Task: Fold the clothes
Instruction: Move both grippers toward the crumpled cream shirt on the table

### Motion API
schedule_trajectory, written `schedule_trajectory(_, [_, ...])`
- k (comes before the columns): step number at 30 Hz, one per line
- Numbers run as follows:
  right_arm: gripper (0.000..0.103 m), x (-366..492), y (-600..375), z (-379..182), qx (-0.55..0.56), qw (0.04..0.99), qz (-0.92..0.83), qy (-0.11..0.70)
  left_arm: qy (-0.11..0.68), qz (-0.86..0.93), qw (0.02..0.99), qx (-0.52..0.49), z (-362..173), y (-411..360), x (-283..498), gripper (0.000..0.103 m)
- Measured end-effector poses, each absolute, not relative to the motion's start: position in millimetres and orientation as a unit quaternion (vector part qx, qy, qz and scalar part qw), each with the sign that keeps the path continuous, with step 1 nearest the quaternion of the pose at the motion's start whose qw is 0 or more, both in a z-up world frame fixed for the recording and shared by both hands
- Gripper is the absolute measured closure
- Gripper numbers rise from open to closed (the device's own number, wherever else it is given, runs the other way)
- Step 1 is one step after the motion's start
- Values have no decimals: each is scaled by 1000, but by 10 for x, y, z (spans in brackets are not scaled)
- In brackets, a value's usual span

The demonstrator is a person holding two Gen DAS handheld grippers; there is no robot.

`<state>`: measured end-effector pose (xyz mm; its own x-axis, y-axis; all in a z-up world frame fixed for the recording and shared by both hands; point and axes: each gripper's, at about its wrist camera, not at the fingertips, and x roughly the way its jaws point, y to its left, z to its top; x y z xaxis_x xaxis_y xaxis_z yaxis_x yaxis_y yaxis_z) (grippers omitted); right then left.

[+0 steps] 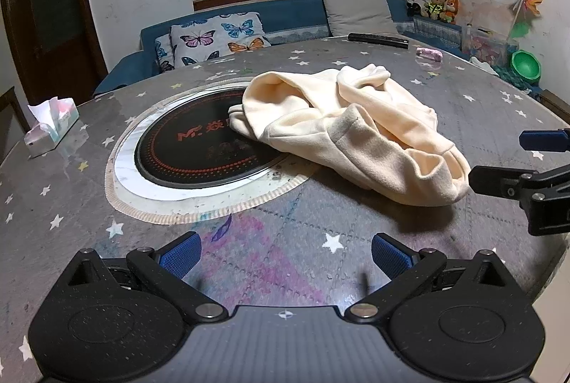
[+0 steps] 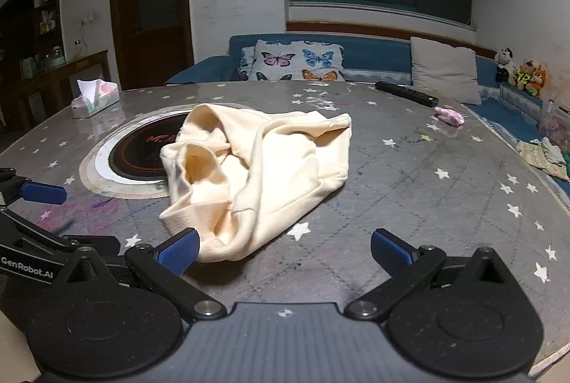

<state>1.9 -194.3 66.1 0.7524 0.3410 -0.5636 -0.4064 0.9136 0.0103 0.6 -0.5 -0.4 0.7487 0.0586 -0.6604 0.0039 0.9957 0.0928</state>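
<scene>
A cream fleece garment (image 1: pixel 356 130) lies crumpled in a loose heap on the round star-patterned table (image 1: pixel 89 205), partly over the black induction plate (image 1: pixel 192 151). My left gripper (image 1: pixel 285 256) hovers open over bare table in front of the heap, nothing between its blue pads. In the left wrist view the right gripper (image 1: pixel 498 156) comes in from the right edge, close to the garment's near corner. In the right wrist view the garment (image 2: pixel 256 176) sits just ahead, and my right gripper (image 2: pixel 285 253) is open, its left pad at the hem. The left gripper (image 2: pixel 39 205) shows at the left.
A tissue box (image 1: pixel 53 126) stands at the table's left edge. A black remote (image 1: pixel 377 40) and a small pink cloth (image 1: pixel 429 53) lie at the far side. A blue sofa with cushions (image 2: pixel 295 60) runs behind the table. Folded cloths (image 2: pixel 541 156) sit at the right.
</scene>
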Motion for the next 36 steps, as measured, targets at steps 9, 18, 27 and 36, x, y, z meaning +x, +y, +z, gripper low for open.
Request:
schedule_trajectory(9, [0,-74,-1899,639,-50,931,203,299,364,13,930,43,-41,13,-58,0])
schedule_trajectory(18, [0,-92,-1848,602,-56,924,216,310,365,12,930,50,-57,-40,-94,0])
schedule_trajectory(27, [0,-99,-1847,581,-53,922,218,316,364,11,930,50,-60,-42,-105,0])
schedule_trajectory(36, [0,-67,-1849,590,-52,922,218,316,364,11,930,51,-58,-44,-75,0])
